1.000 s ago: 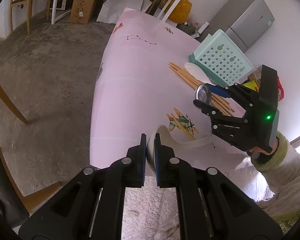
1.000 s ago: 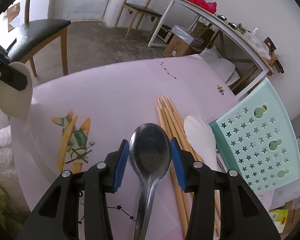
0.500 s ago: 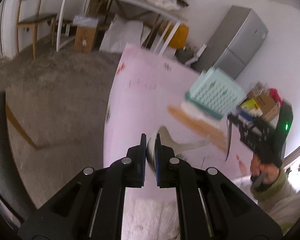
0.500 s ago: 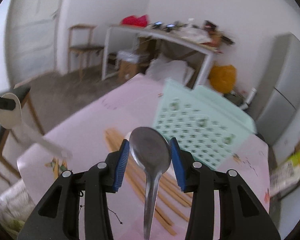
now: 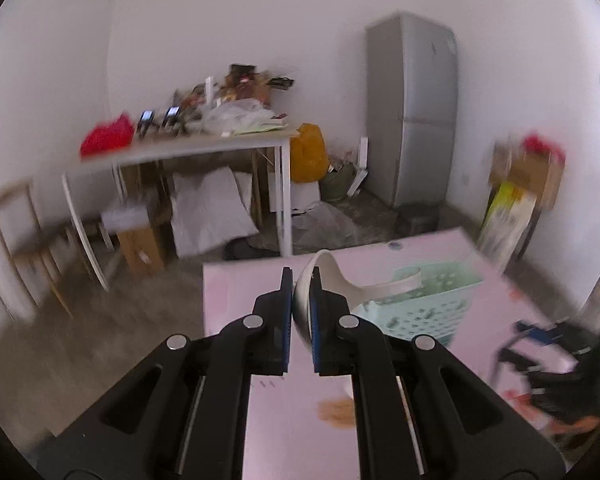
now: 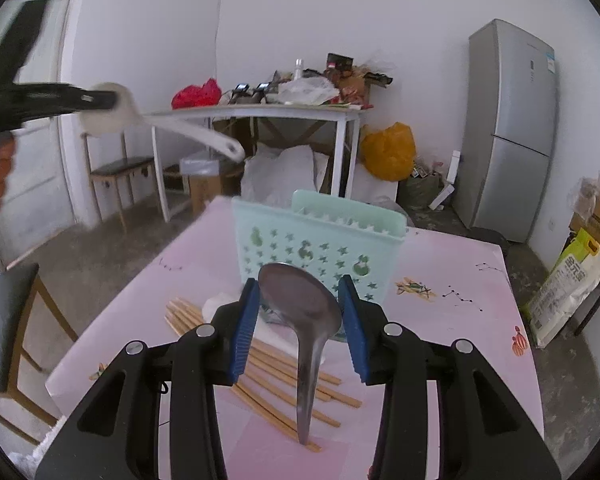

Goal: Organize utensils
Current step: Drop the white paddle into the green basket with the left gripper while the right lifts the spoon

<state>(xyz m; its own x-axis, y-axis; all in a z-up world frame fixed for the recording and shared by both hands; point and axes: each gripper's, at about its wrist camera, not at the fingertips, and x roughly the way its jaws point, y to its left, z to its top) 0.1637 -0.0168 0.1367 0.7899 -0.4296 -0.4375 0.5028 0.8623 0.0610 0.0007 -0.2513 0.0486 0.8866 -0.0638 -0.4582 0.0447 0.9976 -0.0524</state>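
My left gripper is shut on a white spoon by its bowl, held high above the pink table; it also shows in the right wrist view at upper left. My right gripper is shut on a metal spoon by its bowl, handle hanging down. The mint-green utensil basket stands upright just beyond it; it also shows in the left wrist view. Wooden chopsticks lie on the table below, beside another white spoon.
The pink table has its near edge at lower left. A wooden chair stands left of it. A white desk with clutter, a grey fridge and bags stand behind.
Both grippers have risen and tilted up to level, each still holding its spoon. The basket, earlier lying flat, now looks upright in front of my right gripper.
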